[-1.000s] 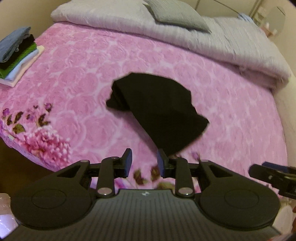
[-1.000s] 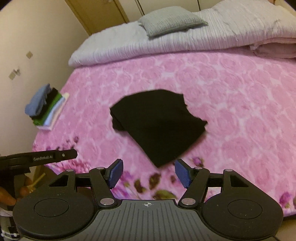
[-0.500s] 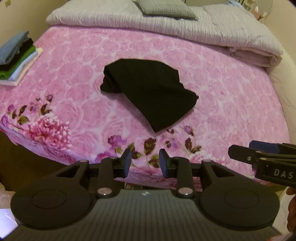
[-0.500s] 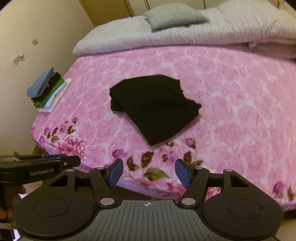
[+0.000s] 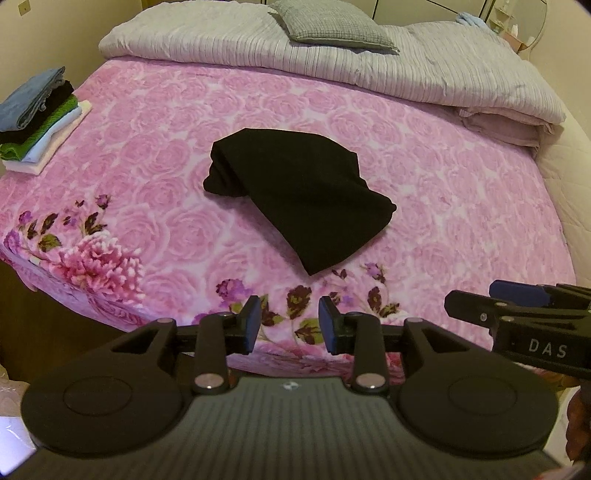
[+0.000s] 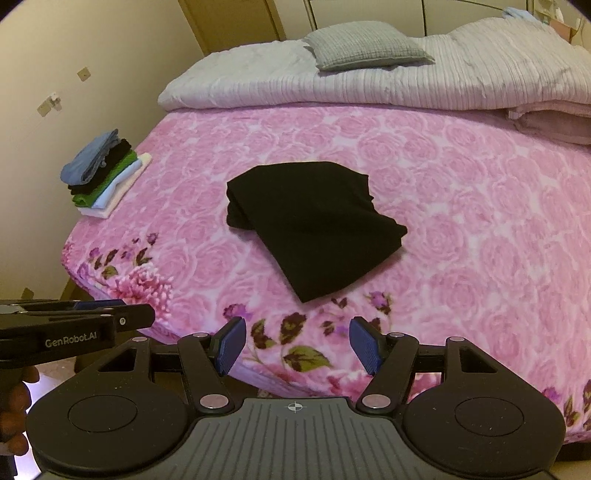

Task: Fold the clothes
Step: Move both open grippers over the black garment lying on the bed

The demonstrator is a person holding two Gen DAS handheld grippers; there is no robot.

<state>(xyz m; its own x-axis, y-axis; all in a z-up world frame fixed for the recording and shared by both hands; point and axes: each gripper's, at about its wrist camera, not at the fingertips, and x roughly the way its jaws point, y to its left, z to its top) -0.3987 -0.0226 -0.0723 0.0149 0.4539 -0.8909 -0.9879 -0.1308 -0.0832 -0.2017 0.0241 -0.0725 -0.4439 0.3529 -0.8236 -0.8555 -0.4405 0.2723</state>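
A black garment [image 5: 299, 195] lies folded into a rough rectangle in the middle of the pink floral bedspread [image 5: 184, 122]; it also shows in the right wrist view [image 6: 314, 221]. My left gripper [image 5: 289, 325] is open and empty, held back off the front edge of the bed. My right gripper [image 6: 297, 345] is open and empty, also back from the bed's front edge. Each gripper shows from the side in the other's view, the right one [image 5: 517, 314] and the left one [image 6: 74, 325]. Neither touches the garment.
A stack of folded clothes [image 5: 37, 118] sits at the bed's left edge, also in the right wrist view [image 6: 103, 173]. A grey quilt [image 5: 369, 59] with a grey pillow [image 5: 332, 22] lies along the far side. A wall runs on the left.
Both grippers have pulled back and away from the black garment, which now lies farther off on the bed. The left gripper's jaws have opened a little wider.
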